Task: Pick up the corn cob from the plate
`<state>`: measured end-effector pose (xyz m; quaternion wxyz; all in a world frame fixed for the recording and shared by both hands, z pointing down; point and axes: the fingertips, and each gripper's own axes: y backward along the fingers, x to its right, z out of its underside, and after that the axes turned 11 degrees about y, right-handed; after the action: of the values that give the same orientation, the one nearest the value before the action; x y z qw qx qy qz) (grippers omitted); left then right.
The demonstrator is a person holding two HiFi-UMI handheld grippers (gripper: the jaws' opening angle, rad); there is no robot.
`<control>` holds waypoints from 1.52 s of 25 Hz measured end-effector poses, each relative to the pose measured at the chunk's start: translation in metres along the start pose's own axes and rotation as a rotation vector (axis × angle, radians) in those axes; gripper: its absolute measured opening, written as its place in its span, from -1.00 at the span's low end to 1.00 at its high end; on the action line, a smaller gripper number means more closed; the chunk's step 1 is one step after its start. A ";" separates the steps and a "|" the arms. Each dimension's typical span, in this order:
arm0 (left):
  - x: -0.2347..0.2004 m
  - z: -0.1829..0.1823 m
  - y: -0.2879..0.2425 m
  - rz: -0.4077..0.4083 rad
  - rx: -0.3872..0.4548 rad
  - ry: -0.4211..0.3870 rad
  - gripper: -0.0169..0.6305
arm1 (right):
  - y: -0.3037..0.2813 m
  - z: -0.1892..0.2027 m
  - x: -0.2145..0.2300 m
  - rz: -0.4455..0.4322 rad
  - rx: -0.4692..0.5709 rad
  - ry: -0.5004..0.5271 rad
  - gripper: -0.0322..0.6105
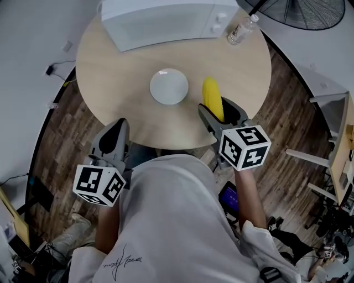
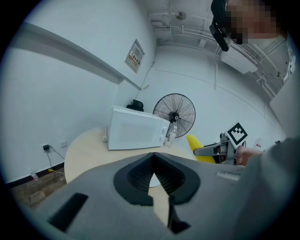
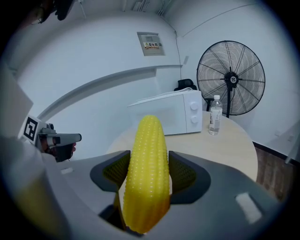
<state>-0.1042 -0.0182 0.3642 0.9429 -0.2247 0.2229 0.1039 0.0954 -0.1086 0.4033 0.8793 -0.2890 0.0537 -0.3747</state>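
The yellow corn cob (image 1: pixel 212 98) is lifted off the white plate (image 1: pixel 168 86) and sticks forward from my right gripper (image 1: pixel 221 115), whose jaws are shut on it. In the right gripper view the corn cob (image 3: pixel 146 173) stands upright between the two jaw pads, above the round table. The plate is bare, in the middle of the table (image 1: pixel 110 61). My left gripper (image 1: pixel 115 139) hangs at the table's near edge on the left, jaws closed together with nothing between them. From the left gripper view the corn cob (image 2: pixel 199 147) shows at right in the other gripper.
A white microwave (image 1: pixel 166 19) stands at the table's far side, with a clear water bottle (image 1: pixel 241 29) to its right. A black standing fan (image 1: pixel 301 12) is beyond the table. Wooden floor surrounds the table; shelves and cables lie at right.
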 end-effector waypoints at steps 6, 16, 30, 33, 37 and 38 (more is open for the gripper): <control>-0.008 -0.001 0.005 -0.014 0.003 0.009 -0.96 | 0.007 0.001 -0.005 0.008 0.026 -0.022 -0.06; -0.013 -0.002 0.004 -0.019 0.002 0.015 -0.96 | 0.020 -0.007 -0.001 0.054 0.103 -0.036 -0.06; -0.005 -0.007 0.000 -0.028 0.019 0.006 -0.96 | 0.038 -0.013 0.005 0.107 0.201 -0.002 -0.06; -0.005 -0.008 0.000 -0.032 0.023 0.008 -0.96 | 0.039 -0.015 0.005 0.098 0.209 0.006 -0.06; -0.004 -0.008 -0.001 -0.032 0.024 0.020 -0.96 | 0.039 -0.017 0.007 0.097 0.207 0.011 -0.06; -0.004 -0.007 -0.002 -0.032 0.023 0.022 -0.96 | 0.039 -0.018 0.008 0.098 0.207 0.011 -0.06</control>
<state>-0.1099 -0.0237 0.3609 0.9444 -0.2184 0.2308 0.0839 0.1200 -0.1006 0.3681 0.9213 -0.1915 0.0337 -0.3366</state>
